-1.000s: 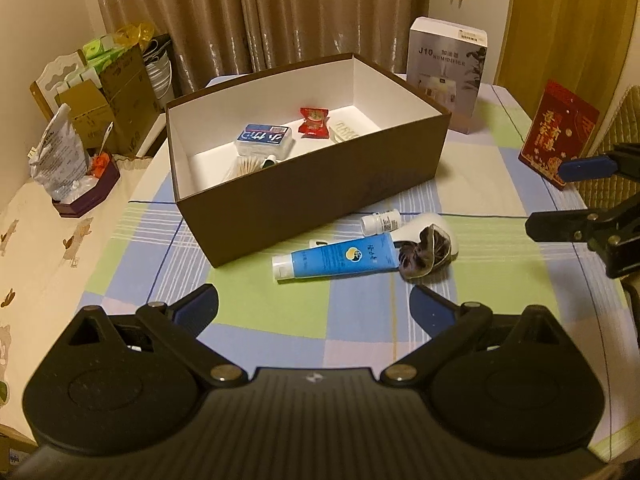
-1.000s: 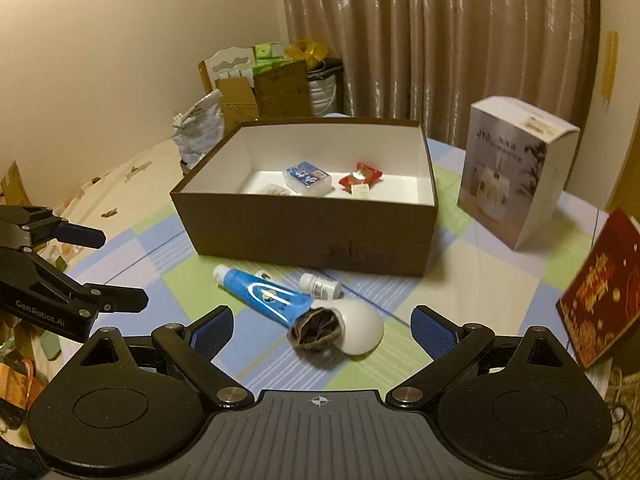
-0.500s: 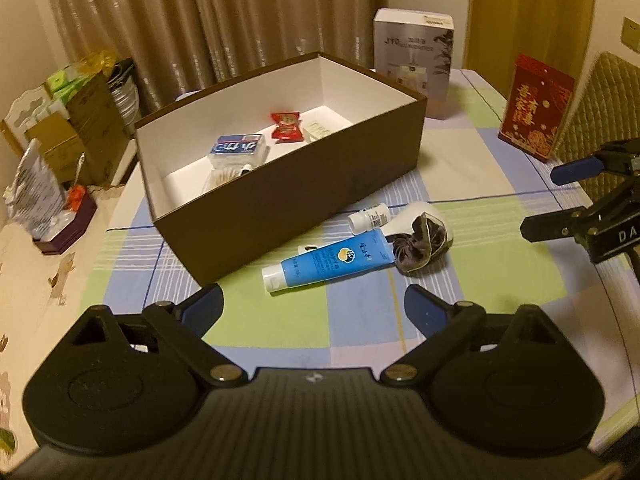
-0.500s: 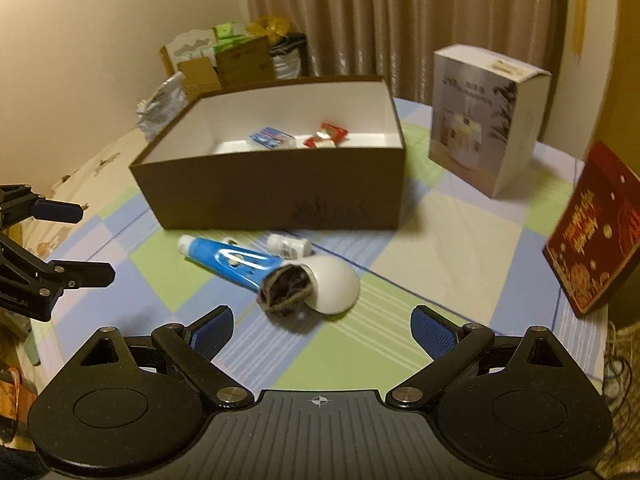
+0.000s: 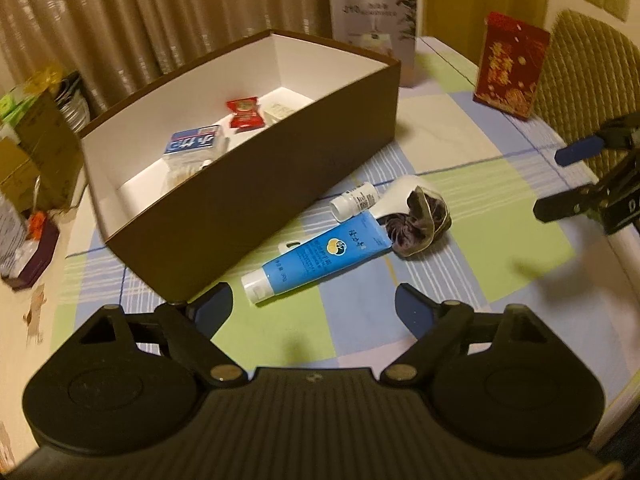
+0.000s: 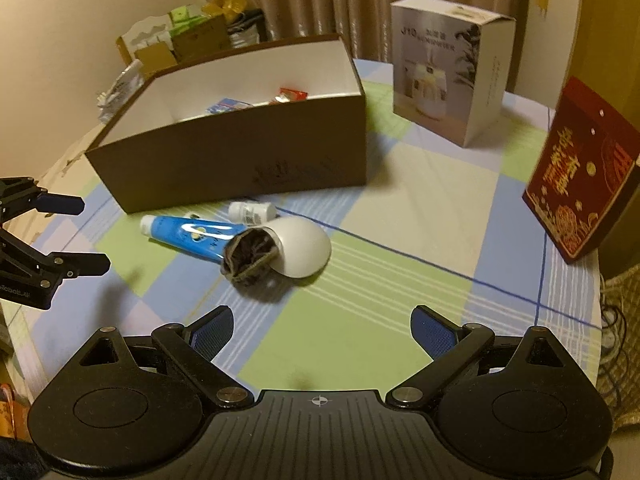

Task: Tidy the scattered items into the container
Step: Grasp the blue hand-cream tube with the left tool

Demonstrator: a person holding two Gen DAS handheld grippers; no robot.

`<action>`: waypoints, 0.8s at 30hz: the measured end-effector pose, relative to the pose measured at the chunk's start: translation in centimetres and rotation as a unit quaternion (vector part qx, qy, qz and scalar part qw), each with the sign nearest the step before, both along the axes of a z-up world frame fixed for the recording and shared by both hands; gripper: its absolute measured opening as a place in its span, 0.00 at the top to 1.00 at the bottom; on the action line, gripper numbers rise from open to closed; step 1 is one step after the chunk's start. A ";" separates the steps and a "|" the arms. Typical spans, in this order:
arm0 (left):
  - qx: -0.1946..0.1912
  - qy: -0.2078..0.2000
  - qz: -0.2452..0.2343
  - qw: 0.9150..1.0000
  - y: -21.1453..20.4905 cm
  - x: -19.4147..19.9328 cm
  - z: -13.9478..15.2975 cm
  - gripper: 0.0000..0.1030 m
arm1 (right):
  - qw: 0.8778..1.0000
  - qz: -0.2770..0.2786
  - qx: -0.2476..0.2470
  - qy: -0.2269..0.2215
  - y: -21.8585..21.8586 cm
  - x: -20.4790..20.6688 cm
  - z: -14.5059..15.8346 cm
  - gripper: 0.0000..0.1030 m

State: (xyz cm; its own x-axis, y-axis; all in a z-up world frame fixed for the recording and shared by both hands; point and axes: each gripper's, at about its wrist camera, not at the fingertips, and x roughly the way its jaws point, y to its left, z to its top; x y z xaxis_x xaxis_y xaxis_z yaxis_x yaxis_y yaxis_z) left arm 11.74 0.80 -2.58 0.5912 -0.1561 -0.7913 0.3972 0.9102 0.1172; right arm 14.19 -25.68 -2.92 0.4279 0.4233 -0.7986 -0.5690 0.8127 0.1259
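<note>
A brown open box (image 5: 248, 200) (image 6: 240, 160) with a white inside stands on the checked tablecloth and holds a red packet (image 5: 245, 114), a blue-white pack (image 5: 194, 143) and other small items. In front of it lie a blue tube (image 5: 320, 256) (image 6: 188, 234), a small white bottle (image 5: 354, 201) (image 6: 252, 211), a white rounded object (image 6: 304, 246) and a dark scrunchie (image 5: 418, 226) (image 6: 248, 256). My left gripper (image 5: 314, 310) (image 6: 76, 234) is open and empty, just short of the tube. My right gripper (image 6: 322, 330) (image 5: 564, 180) is open and empty, short of the scrunchie.
A white product box (image 5: 374, 24) (image 6: 448, 72) stands behind the brown box. A red gift box (image 5: 510, 66) (image 6: 580, 168) stands at the right near the table's edge. Cartons and bags (image 5: 24, 140) sit at the left, a chair back (image 5: 588, 80) at the right.
Both grippers have moved in closer to the loose items and turned a little. The items on the cloth have not moved. Both stay open.
</note>
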 end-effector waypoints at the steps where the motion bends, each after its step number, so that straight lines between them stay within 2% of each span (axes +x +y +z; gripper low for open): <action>1: 0.004 0.002 -0.009 1.000 0.0 0.3 -0.3 0.17 | 1.000 -0.004 -0.003 0.003 -0.1 0.1 -0.2 0.03; 4: 0.013 0.006 -0.036 0.999 0.0 1.4 -1.0 0.17 | 1.000 -0.018 -0.010 0.012 -0.5 0.4 -0.7 0.03; 9: 0.029 0.017 -0.079 0.996 -0.3 3.7 -2.4 0.27 | 0.999 -0.039 -0.018 0.027 -0.8 0.7 -1.5 0.03; 16: 0.045 0.040 -0.134 0.989 -1.5 6.5 -4.9 0.27 | 0.997 -0.064 -0.026 0.040 -1.5 1.0 -2.1 0.03; 22: 0.044 0.064 -0.161 0.984 -1.9 7.8 -6.4 0.28 | 0.995 -0.079 -0.034 0.047 -1.9 1.3 -2.5 0.03; 24: 0.046 0.067 -0.163 0.983 -1.9 8.0 -6.8 0.37 | 0.995 -0.080 -0.035 0.049 -1.9 1.4 -2.5 0.03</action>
